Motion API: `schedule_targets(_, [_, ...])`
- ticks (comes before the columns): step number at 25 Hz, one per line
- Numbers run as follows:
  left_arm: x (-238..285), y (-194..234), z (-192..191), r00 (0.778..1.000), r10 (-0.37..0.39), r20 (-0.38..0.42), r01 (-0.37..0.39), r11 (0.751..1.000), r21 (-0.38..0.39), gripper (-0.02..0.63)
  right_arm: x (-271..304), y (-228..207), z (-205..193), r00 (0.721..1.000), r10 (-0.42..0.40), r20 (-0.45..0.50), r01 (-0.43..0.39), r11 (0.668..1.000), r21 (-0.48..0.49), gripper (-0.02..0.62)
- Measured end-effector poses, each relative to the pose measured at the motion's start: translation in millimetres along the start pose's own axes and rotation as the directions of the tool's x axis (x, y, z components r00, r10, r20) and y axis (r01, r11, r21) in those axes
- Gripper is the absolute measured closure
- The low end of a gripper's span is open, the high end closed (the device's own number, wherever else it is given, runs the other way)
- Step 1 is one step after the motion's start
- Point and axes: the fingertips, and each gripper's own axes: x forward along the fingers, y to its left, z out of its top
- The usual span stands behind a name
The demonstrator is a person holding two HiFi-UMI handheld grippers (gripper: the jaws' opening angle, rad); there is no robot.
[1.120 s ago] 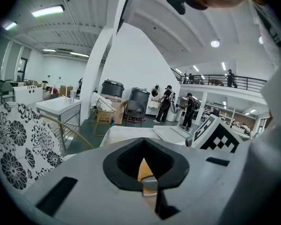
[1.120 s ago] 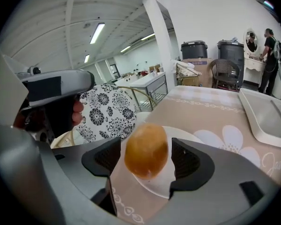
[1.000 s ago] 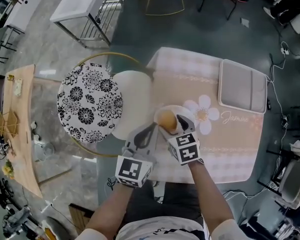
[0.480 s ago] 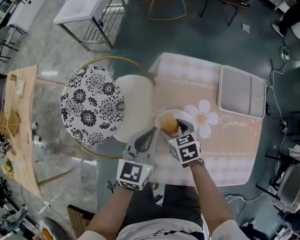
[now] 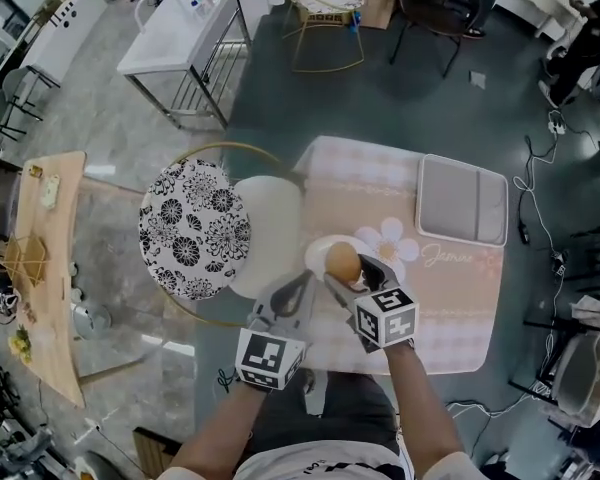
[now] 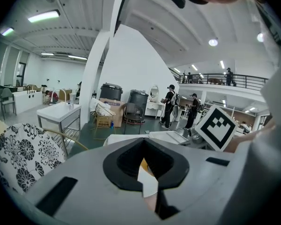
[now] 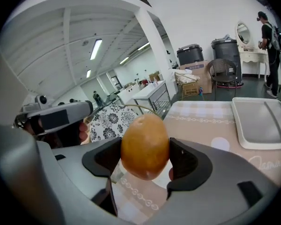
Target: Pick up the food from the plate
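The left tongs (image 5: 300, 283) hang clenched on nothing by the desk's (image 5: 450, 303) near left edge. The plate (image 5: 315, 250) now lies bare: the right tongs (image 5: 347, 270) grip the round golden food (image 5: 342, 261), lifted just above it, so the pickup looks done.

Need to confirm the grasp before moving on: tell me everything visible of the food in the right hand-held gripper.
The food is one smooth, egg-shaped piece, orange-brown, matte, whole as far as shows. It stands roughly upright, pinched at its middle between the jaws of the right hand-held gripper, one on each side. It looks raised just above the white plate; nothing else touches it.
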Motion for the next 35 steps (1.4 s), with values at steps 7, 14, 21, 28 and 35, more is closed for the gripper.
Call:
schedule_targets(7, [-24,-34,29,1.000,-0.030,0.003,0.030,1.000,0.005,0.600,-59,19,30,0.995,-0.003,0.097,0.002,1.000,0.008,0.295])
schedule_targets(14, [-57,-64,62,0.998,-0.062,0.012,0.062,0.998,-0.005,0.600,-114,48,56,0.979,0.010,0.205,-0.012,1.000,0.012,0.295])
schedule_targets(21, [-92,-92,102,0.992,-0.116,0.045,0.116,0.993,0.008,0.600,-164,77,83,0.946,0.004,0.324,-0.007,1.000,0.006,0.295])
schedule_targets(28, [-131,-112,129,0.985,-0.157,0.076,0.156,0.988,0.022,0.600,-214,115,107,0.911,-0.003,0.413,0.020,0.999,-0.036,0.295])
schedule_targets(35, [-159,-124,155,0.974,-0.192,0.119,0.191,0.981,0.017,0.600,-260,142,130,0.862,-0.010,0.508,0.041,0.998,-0.050,0.295])
